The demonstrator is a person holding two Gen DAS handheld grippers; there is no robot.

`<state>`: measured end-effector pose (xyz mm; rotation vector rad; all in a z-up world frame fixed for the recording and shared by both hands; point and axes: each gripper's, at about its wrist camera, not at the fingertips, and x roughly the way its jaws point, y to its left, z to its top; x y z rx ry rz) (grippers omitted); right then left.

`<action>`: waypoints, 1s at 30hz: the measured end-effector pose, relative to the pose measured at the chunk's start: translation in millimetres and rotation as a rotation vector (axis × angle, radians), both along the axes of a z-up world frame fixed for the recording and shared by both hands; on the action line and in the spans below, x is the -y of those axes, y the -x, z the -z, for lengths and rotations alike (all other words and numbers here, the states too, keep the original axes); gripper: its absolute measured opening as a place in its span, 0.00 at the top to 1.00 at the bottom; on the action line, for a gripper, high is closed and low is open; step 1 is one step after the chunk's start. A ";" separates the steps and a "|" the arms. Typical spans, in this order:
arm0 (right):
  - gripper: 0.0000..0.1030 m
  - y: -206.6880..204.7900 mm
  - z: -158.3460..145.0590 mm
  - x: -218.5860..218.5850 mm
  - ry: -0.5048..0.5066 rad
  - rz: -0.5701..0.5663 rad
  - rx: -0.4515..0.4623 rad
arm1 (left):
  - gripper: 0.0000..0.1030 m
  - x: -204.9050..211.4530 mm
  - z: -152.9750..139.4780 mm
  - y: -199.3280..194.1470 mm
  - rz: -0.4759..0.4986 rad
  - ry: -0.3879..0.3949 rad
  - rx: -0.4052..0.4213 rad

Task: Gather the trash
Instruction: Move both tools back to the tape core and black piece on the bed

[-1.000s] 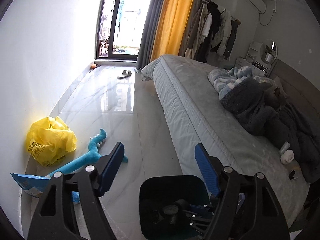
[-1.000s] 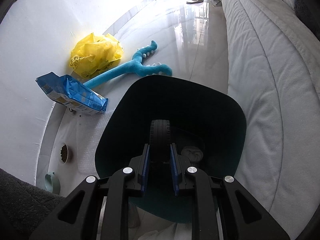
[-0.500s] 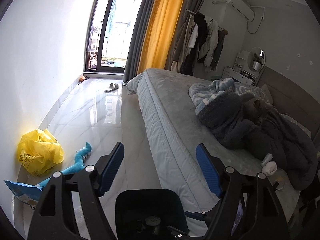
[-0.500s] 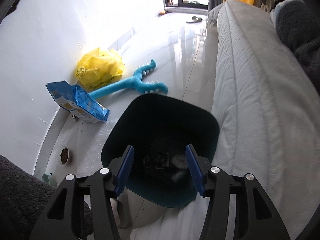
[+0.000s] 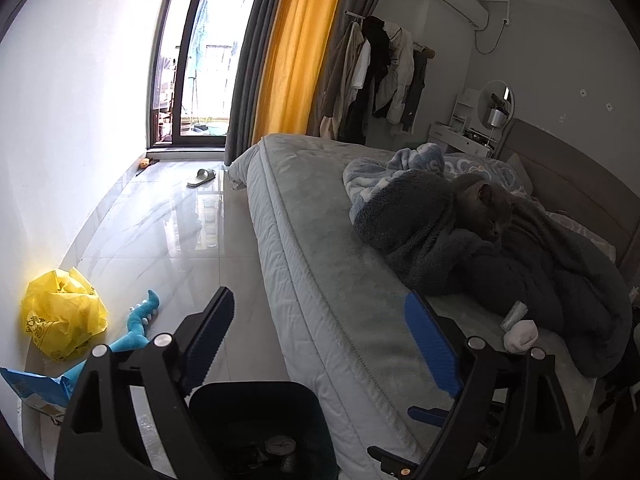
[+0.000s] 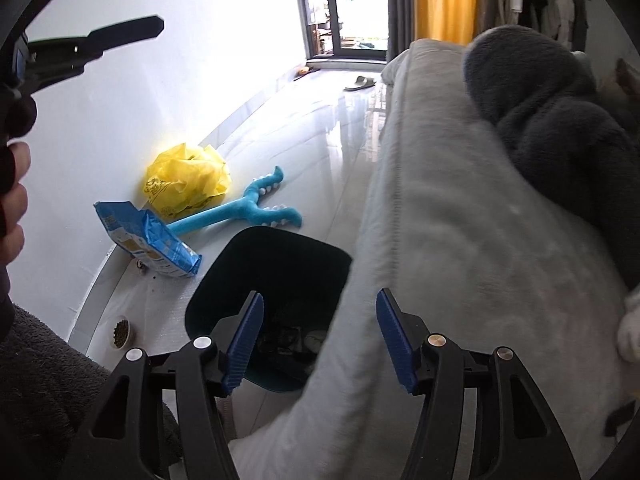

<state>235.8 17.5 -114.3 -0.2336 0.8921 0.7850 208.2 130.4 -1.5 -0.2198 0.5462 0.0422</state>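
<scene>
Dark teal trash bin (image 6: 280,264), open-topped, on the pale floor hard against the side of the grey bed (image 6: 460,240); a few dark scraps and a pale wad visible at the bottom. Rigid plastic by the look, probably light, best moved by pinching the rim. Directly below the left gripper (image 5: 320,344) too, in that view (image 5: 256,420).

Crumpled yellow plastic bag (image 6: 188,178) against the white wall, well apart from the bin. Likely feather-light, soft, slippery, collapsing under any pinch; best taken at a raised fold on top. Dark print on its lower face, too small to read.

Blue snack packet (image 6: 148,240) just beside the bag, lying on its side near the bin. Crinkly foil, likely light, springy; worth pinching at the flat sealed end. Yellow-and-white label panel, lettering unreadable.

Blue plush toy (image 6: 240,212) between them, touching the packet; probably not trash.

Small pale wad and wrapper (image 5: 520,328) on the bed by the dark blanket (image 5: 520,260), possible trash; soft, easy to squeeze.

Right gripper (image 6: 320,340): fingers spread wide, holding nothing. Left gripper: likewise spread, empty.
</scene>
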 end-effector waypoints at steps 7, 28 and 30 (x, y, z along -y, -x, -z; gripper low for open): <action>0.42 -11.9 -14.7 46.1 -0.011 0.076 0.030 | 0.14 38.4 5.4 -11.5 0.058 -0.012 -0.012; 0.38 -14.3 -31.8 156.4 0.139 0.117 0.152 | 0.12 134.0 34.8 -35.9 0.222 0.014 -0.097; 0.38 -13.6 -30.7 164.9 0.148 0.115 0.158 | 0.12 145.2 42.7 -37.8 0.250 0.033 -0.115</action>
